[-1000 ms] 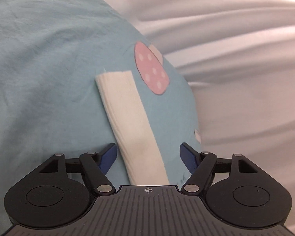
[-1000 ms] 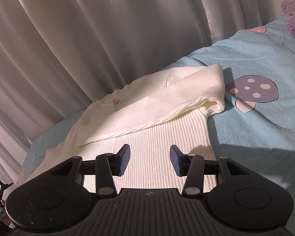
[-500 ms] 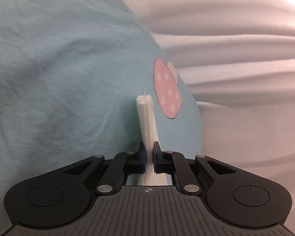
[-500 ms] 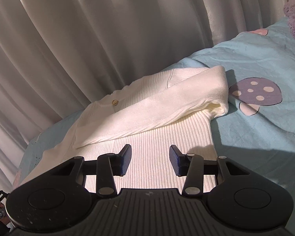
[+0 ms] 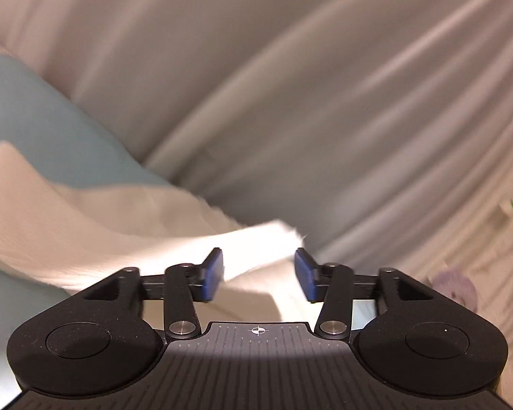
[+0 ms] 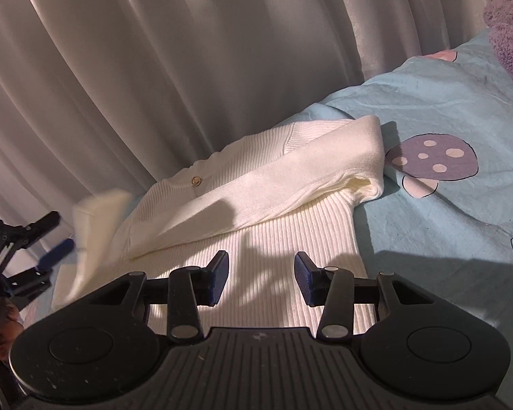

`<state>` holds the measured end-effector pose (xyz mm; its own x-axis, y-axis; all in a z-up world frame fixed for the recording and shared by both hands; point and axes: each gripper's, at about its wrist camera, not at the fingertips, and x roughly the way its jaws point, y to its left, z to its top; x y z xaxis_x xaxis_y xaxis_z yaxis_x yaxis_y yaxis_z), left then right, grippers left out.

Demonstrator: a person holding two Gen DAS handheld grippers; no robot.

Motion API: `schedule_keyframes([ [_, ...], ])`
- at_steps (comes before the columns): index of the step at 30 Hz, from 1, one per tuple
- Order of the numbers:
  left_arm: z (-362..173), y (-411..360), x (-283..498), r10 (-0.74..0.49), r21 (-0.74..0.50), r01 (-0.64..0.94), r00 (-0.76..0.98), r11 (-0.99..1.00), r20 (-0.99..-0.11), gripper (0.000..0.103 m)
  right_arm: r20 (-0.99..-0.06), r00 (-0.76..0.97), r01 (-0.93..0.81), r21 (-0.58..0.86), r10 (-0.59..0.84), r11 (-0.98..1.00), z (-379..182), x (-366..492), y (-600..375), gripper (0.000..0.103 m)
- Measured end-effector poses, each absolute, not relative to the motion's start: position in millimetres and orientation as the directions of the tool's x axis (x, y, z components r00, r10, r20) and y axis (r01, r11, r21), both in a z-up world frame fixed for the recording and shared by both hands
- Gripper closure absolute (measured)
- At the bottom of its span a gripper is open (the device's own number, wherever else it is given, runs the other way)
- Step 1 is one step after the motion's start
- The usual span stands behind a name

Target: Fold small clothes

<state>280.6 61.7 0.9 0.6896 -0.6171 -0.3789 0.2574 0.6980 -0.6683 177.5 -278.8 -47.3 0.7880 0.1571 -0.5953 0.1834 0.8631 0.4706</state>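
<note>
A small white ribbed cardigan [image 6: 263, 205] with a gold button lies on the light blue bed sheet [image 6: 444, 225]. One sleeve is folded across its chest. My right gripper [image 6: 260, 276] is open and empty, hovering over the cardigan's lower hem. My left gripper [image 5: 258, 273] is open, with the other white sleeve [image 5: 249, 242] blurred between and beyond its fingers, not pinched. In the right wrist view the left gripper [image 6: 34, 242] is at the far left beside that lifted, blurred sleeve [image 6: 95, 218].
Grey-white curtains [image 6: 188, 51] hang close behind the bed. A purple fluffy item [image 6: 509, 24] sits at the top right. The sheet has a purple mushroom print [image 6: 431, 160] right of the cardigan.
My left gripper closed on the left sleeve, lifted it and swung it toward the cardigan body, then opened. The right gripper barely moved.
</note>
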Motion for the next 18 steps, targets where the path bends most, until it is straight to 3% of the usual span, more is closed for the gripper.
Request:
schedule_keyframes([
  [1, -5, 49, 279, -0.626, -0.664, 0.254, 0.664, 0.703, -0.408, 0.047, -0.598, 0.785, 0.178, 0.473, 0.165, 0.863, -48, 179, -279, 0.060],
  [4, -24, 40, 269, -0.575, -0.651, 0.156, 0.646, 0.743, -0.502, 0.033, -0.605, 0.764, 0.133, 0.487, 0.224, 0.863, -49, 191, -274, 0.060],
  [8, -33, 90, 268, -0.332, -0.511, -0.038, 0.719, 0.859, -0.610, 0.027, -0.599, 0.731, 0.033, 0.509, 0.327, 0.860, -53, 222, -253, 0.058],
  [12, -33, 139, 272, -0.110, -0.428, -0.211, 0.783, 0.879, -0.612, 0.023, -0.615, 0.702, -0.026, 0.482, 0.359, 0.876, -62, 263, -225, 0.058],
  [18, -42, 173, 268, -0.032, -0.417, -0.324, 0.756, 0.849, -0.653, 0.022, -0.645, 0.693, -0.089, 0.367, 0.322, 0.926, -72, 296, -191, 0.057],
])
